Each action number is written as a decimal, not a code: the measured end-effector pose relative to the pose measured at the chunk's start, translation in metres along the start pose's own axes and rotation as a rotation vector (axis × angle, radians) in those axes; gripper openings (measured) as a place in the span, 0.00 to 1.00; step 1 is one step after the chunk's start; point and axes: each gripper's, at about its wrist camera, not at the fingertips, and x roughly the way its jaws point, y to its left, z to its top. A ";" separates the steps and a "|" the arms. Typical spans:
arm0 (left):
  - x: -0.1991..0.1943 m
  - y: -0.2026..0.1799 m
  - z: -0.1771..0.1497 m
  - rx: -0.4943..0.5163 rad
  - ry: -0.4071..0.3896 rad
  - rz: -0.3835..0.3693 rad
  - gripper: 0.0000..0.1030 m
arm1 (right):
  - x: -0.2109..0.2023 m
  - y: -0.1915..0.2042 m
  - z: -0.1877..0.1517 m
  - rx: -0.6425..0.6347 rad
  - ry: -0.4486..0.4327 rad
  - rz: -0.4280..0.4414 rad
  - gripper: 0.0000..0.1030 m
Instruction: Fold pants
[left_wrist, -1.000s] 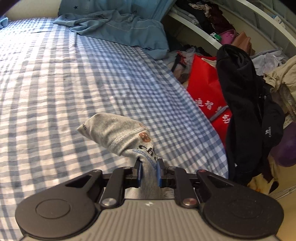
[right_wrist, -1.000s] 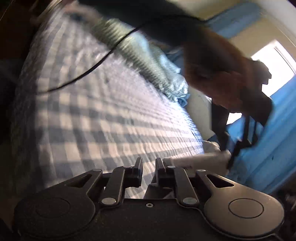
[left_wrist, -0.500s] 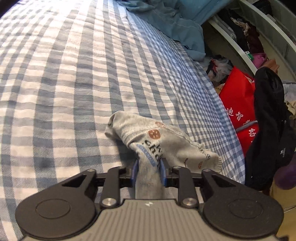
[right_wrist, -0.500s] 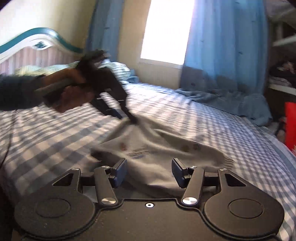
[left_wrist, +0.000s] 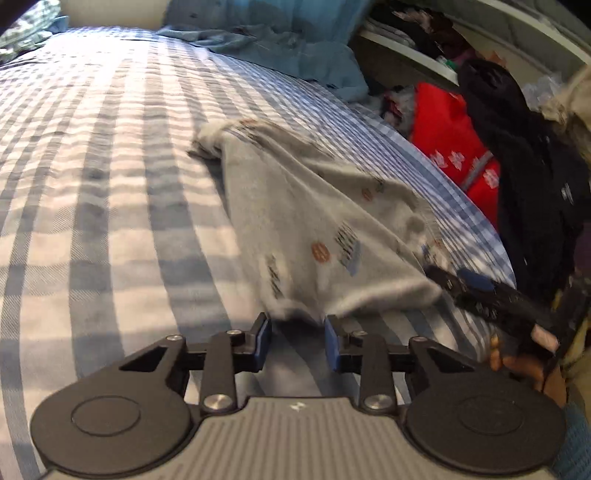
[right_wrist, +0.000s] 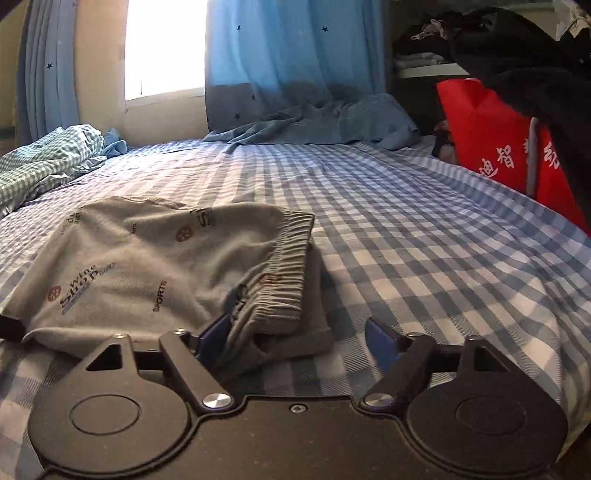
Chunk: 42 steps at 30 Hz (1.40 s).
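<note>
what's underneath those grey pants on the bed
The grey pants lie on the blue checked bedsheet, which shows all around them. A lower grey layer of the pants sticks out beneath the elastic waistband. Whatever lies directly under the spread fabric is covered.

**Bedroom surroundings**

A bed (right_wrist: 406, 229) covered in a blue-and-white checked sheet. Crumpled blue fabric (right_wrist: 325, 122) lies at its far end, below a blue star-dotted curtain (right_wrist: 288, 51). Beside the bed stands a red bag (right_wrist: 491, 140) with white characters.
</note>
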 end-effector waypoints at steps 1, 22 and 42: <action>-0.003 -0.005 -0.003 0.043 0.022 -0.003 0.32 | -0.002 -0.003 0.001 0.003 -0.005 0.001 0.85; 0.094 0.045 0.135 0.028 -0.104 0.247 0.63 | 0.124 -0.034 0.071 -0.078 0.068 0.005 0.99; 0.060 0.005 0.079 0.031 -0.051 0.339 0.97 | 0.034 -0.039 0.023 0.000 0.011 0.027 0.99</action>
